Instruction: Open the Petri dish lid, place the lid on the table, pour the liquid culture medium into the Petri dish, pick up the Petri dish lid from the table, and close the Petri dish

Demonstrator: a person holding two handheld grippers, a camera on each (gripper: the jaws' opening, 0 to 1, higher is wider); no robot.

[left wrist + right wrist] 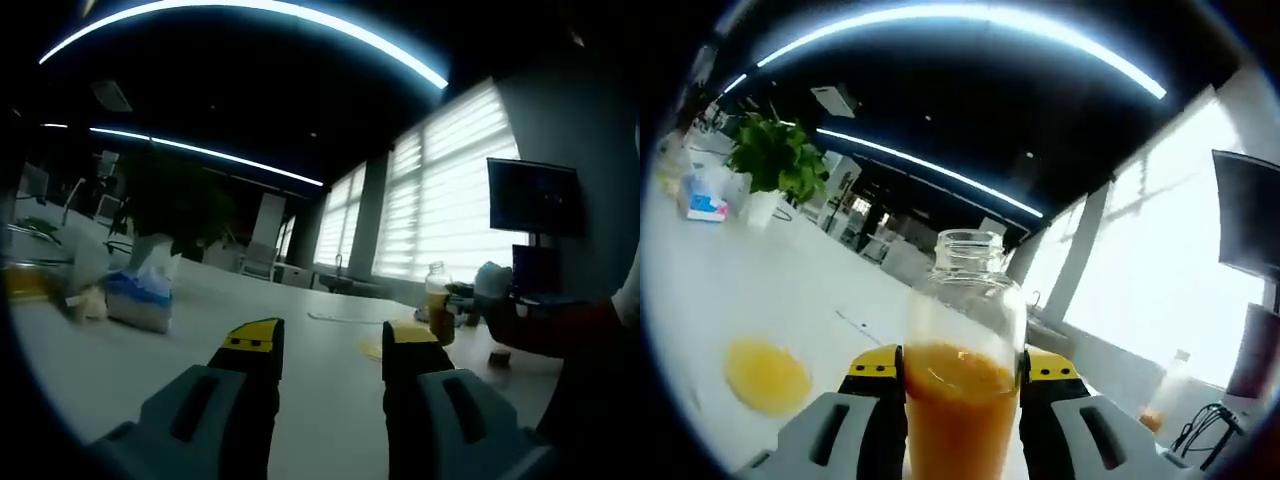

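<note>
- Two grippers: your right gripper (962, 375) jaws grip the bottle (963, 370) of orange medium, upright; left gripper (330, 345) jaws released, empty.
- Pour step seems done: dish (766, 376) on worktop (760, 290) looks filled.
- Next: set bottle down, fetch lid.

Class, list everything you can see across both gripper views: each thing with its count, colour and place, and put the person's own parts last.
Glass bottle: one, clear, orange liquid inside, open mouth, between the right gripper's jaws.
Petri dish: one, holding yellow-orange liquid, on the white table, left of the bottle.
Potted plant: one, green in a white pot, far end of the table.
Tissue pack: one, blue and white, on the table.
Monitor: one, dark, near the window blinds.
Second bottle: one, clear with orange liquid, far right.
Left gripper: grey, yellow-tipped, jaws apart, empty.
Right gripper: grey, yellow-tipped, clamping the bottle.
</note>
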